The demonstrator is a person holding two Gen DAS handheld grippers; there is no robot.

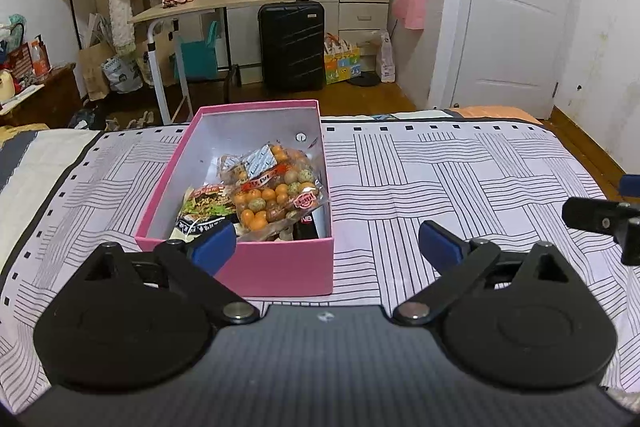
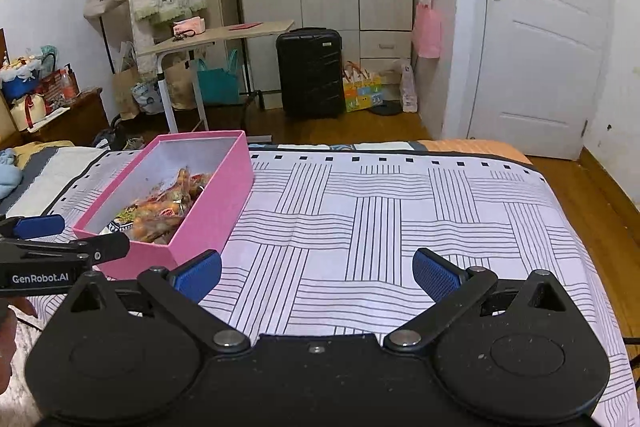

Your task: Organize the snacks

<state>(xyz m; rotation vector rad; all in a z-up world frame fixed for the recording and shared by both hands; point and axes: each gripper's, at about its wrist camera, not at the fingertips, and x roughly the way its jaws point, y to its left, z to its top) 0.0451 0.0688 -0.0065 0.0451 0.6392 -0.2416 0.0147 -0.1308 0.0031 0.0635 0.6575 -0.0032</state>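
A pink box (image 1: 280,263) stands on the bed with snack packets inside. A clear bag of orange and speckled round snacks (image 1: 276,195) lies on top, beside a dark noodle packet (image 1: 206,209). My left gripper (image 1: 326,247) hangs just in front of the box's near wall, open wide, with nothing between its blue pads. In the right wrist view the pink box (image 2: 208,219) sits at the left. My right gripper (image 2: 317,273) is open over the bare bedspread to the right of the box, holding nothing. The left gripper's arm (image 2: 60,255) shows at the far left.
The bed carries a white spread with black line squares (image 2: 380,211). Beyond its far edge lie a wooden floor, a black suitcase (image 1: 292,45), a small side table (image 1: 208,5), a wardrobe and a white door (image 1: 516,11). The right gripper's finger (image 1: 600,215) pokes in at the right edge.
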